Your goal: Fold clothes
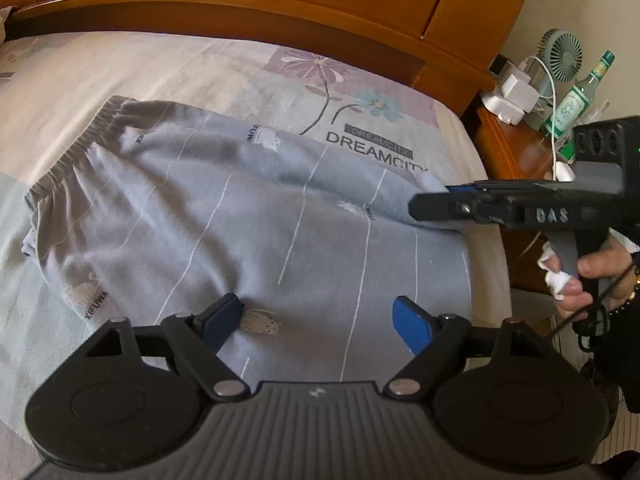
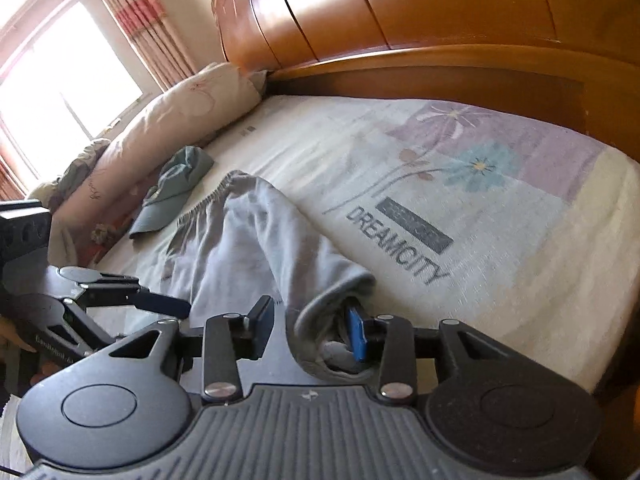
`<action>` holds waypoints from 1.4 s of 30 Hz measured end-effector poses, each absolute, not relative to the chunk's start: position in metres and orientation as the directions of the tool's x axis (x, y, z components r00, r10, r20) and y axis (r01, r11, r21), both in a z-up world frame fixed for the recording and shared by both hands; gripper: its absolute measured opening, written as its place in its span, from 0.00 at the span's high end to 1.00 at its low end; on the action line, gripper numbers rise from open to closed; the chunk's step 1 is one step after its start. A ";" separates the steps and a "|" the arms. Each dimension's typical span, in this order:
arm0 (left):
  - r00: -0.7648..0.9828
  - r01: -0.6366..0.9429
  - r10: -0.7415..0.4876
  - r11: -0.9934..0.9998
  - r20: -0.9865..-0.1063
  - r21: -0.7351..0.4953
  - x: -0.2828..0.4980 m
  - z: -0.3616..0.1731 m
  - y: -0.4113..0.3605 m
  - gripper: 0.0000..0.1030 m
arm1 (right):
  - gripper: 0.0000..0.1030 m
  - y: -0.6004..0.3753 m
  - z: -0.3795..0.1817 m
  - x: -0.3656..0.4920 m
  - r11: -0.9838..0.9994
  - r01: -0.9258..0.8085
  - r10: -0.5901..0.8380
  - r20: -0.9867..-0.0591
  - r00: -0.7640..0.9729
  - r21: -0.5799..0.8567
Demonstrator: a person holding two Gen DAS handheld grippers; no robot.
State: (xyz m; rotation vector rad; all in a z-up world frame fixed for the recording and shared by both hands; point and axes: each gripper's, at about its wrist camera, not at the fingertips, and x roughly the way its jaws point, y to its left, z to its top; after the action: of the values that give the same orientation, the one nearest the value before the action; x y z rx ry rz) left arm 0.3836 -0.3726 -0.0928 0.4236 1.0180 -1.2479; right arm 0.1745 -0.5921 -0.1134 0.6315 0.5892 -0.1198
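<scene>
Light grey trousers with thin white stripes and small animal prints lie spread on the bed sheet, their elastic waistband at the far left. My left gripper hovers open just over the near part of the cloth, with nothing between its fingers. At the leg end on the right, my right gripper stands with its jaws apart. The folded leg cuff lies loose between them, and the blue pad sits inside the cuff opening. In the left wrist view the right gripper comes in from the right edge.
A wooden headboard runs along the far side. A nightstand at the right holds a small fan, a green bottle and white chargers. A long pillow and a green cap lie beyond the waistband.
</scene>
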 end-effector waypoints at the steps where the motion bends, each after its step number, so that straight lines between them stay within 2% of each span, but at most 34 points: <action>1: -0.025 0.916 -0.576 0.314 -0.817 -0.249 0.384 -0.093 -0.372 0.19 | 0.56 -0.596 -0.116 0.175 0.791 0.277 0.081 -0.541 0.837 0.546; 4: -0.027 0.916 -0.579 0.312 -0.815 -0.252 0.384 -0.093 -0.372 0.19 | 0.56 -0.615 -0.125 0.174 0.696 0.255 0.135 -0.472 0.871 0.671; 6: -0.029 0.915 -0.582 0.311 -0.813 -0.255 0.384 -0.093 -0.372 0.17 | 0.49 -0.630 -0.134 0.173 0.605 0.240 0.166 -0.416 0.894 0.759; 8: -0.032 0.914 -0.584 0.310 -0.811 -0.260 0.384 -0.094 -0.372 0.17 | 0.48 -0.646 -0.144 0.175 0.510 0.228 0.185 -0.365 0.912 0.829; 10: -0.031 0.916 -0.582 0.309 -0.813 -0.256 0.383 -0.093 -0.372 0.17 | 0.55 -0.659 -0.152 0.179 0.448 0.212 0.195 -0.327 0.925 0.868; 12: -0.031 0.916 -0.580 0.309 -0.814 -0.255 0.383 -0.093 -0.373 0.17 | 0.92 -0.666 -0.154 0.182 0.447 0.222 0.181 -0.331 0.926 0.866; 20: -0.030 0.896 -0.586 0.343 -0.810 -0.281 0.386 -0.080 -0.374 0.17 | 0.93 -0.673 -0.129 0.187 0.645 0.340 0.018 -0.458 0.889 0.685; 22: -0.005 0.907 -0.616 0.329 -0.788 -0.262 0.383 -0.072 -0.371 0.17 | 0.87 -0.669 -0.122 0.184 0.687 0.399 -0.058 -0.502 0.863 0.607; 24: 0.017 0.911 -0.635 0.328 -0.773 -0.249 0.383 -0.070 -0.370 0.17 | 0.86 -0.665 -0.114 0.176 0.700 0.404 -0.090 -0.489 0.868 0.589; 26: 0.027 0.901 -0.630 0.352 -0.776 -0.255 0.386 -0.078 -0.371 0.17 | 0.86 -0.658 -0.105 0.168 0.732 0.334 -0.065 -0.427 0.902 0.593; 28: 0.032 0.884 -0.591 0.393 -0.806 -0.253 0.390 -0.092 -0.372 0.17 | 0.78 -0.643 -0.097 0.170 0.773 0.249 -0.005 -0.387 0.922 0.583; 30: 0.051 0.893 -0.580 0.391 -0.813 -0.223 0.386 -0.095 -0.368 0.17 | 0.68 -0.634 -0.097 0.178 0.801 0.198 0.051 -0.393 0.918 0.565; 34: 0.066 0.899 -0.537 0.398 -0.841 -0.183 0.381 -0.100 -0.357 0.17 | 0.69 -0.623 -0.123 0.180 0.845 0.247 0.035 -0.511 0.859 0.474; 35: 0.065 0.898 -0.520 0.403 -0.852 -0.178 0.380 -0.101 -0.354 0.17 | 0.77 -0.624 -0.128 0.175 0.843 0.260 0.023 -0.514 0.857 0.471; 37: 0.082 0.901 -0.518 0.404 -0.851 -0.159 0.379 -0.096 -0.348 0.19 | 0.76 -0.623 -0.126 0.165 0.839 0.265 0.005 -0.495 0.869 0.475; 38: 0.084 0.894 -0.529 0.414 -0.845 -0.170 0.381 -0.091 -0.348 0.19 | 0.68 -0.618 -0.120 0.162 0.849 0.267 -0.009 -0.493 0.870 0.455; 39: 0.082 0.889 -0.555 0.417 -0.828 -0.191 0.384 -0.086 -0.347 0.19 | 0.56 -0.609 -0.115 0.161 0.871 0.261 -0.026 -0.491 0.871 0.417; 41: 0.066 0.878 -0.612 0.411 -0.788 -0.246 0.389 -0.075 -0.355 0.18 | 0.47 -0.584 -0.106 0.161 0.923 0.231 -0.058 -0.485 0.873 0.307; 42: 0.056 0.872 -0.635 0.407 -0.771 -0.272 0.391 -0.071 -0.361 0.18 | 0.47 -0.571 -0.103 0.160 0.945 0.210 -0.065 -0.485 0.872 0.250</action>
State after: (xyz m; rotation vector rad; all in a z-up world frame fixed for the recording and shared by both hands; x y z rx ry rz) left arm 0.3911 -0.3609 -0.0713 0.2991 0.9751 -1.1692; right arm 0.1595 -0.5710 -0.1033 0.3026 0.4923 -0.1461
